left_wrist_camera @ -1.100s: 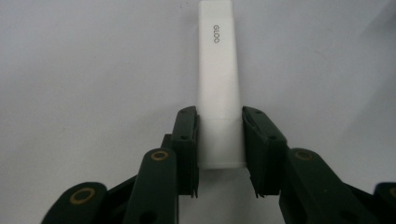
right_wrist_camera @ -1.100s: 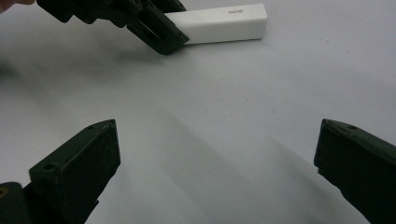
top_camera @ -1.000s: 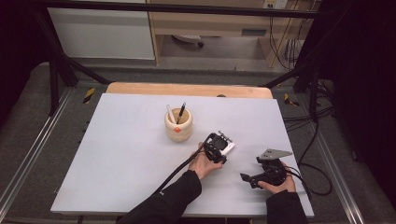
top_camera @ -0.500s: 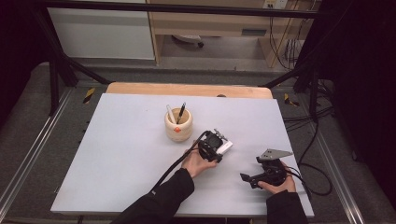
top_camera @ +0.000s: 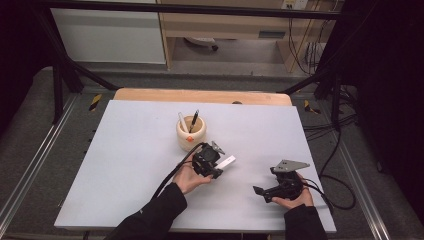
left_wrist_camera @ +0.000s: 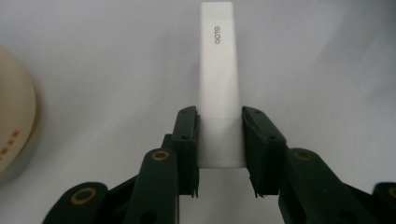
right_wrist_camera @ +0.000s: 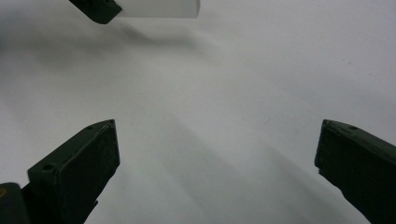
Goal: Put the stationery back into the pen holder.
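The left gripper (left_wrist_camera: 219, 154) is clamped on the near end of a white glue stick (left_wrist_camera: 218, 74), both pads pressed to its sides, the stick pointing away from the jaws above the white tabletop (top_camera: 125, 150). Just to its far left stands a cream cup (top_camera: 191, 133) holding two pens. Well to the right, the right gripper (right_wrist_camera: 217, 158) rests low at the near edge, jaws wide apart around nothing.
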`<state>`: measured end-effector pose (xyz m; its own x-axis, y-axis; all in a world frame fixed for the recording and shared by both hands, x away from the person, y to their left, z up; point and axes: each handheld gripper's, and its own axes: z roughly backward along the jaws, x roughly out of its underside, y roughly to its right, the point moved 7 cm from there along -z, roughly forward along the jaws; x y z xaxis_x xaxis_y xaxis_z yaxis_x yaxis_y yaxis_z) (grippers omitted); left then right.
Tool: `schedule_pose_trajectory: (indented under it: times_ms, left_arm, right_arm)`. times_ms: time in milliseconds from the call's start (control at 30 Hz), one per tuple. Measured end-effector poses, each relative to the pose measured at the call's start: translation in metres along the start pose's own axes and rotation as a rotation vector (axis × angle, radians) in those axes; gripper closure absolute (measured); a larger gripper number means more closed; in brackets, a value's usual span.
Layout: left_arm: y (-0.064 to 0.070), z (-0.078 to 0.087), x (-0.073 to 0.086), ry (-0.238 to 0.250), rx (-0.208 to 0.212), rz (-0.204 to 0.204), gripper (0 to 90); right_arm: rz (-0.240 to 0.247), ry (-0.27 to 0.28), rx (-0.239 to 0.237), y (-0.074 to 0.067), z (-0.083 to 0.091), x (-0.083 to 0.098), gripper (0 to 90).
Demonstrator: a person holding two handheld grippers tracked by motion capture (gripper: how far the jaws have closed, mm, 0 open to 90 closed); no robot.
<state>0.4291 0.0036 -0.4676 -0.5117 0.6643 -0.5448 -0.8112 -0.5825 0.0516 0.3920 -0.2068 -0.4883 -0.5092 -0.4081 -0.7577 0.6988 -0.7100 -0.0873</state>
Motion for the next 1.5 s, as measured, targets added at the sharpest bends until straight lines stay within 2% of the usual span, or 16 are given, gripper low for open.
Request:
schedule_pose_trajectory:
  times_ms: [200, 500, 867, 1167, 1500]
  left_arm:
    - [-0.005, 0.015, 0.021, -0.011, 0.029, -0.020, 67.1]
    - [-0.020, 0.036, 0.044, -0.009, 0.031, -0.016, 67.1]
    - [-0.035, 0.057, 0.065, 0.000, 0.048, -0.006, 67.1]
    - [-0.048, 0.066, 0.082, -0.014, 0.054, 0.004, 67.1]
    - [-0.049, 0.070, 0.087, -0.037, 0.068, -0.030, 67.1]
  right_arm:
    - [0.037, -0.019, -0.002, -0.010, -0.007, -0.004, 0.7]
    - [0.113, -0.026, -0.008, -0.027, -0.019, -0.016, 1.2]
    - [0.255, -0.040, -0.007, -0.054, -0.037, -0.039, 2.0]
    - [0.361, -0.057, -0.007, -0.073, -0.055, -0.056, 3.1]
    - [0.491, -0.071, 0.020, -0.089, -0.063, -0.070, 3.7]
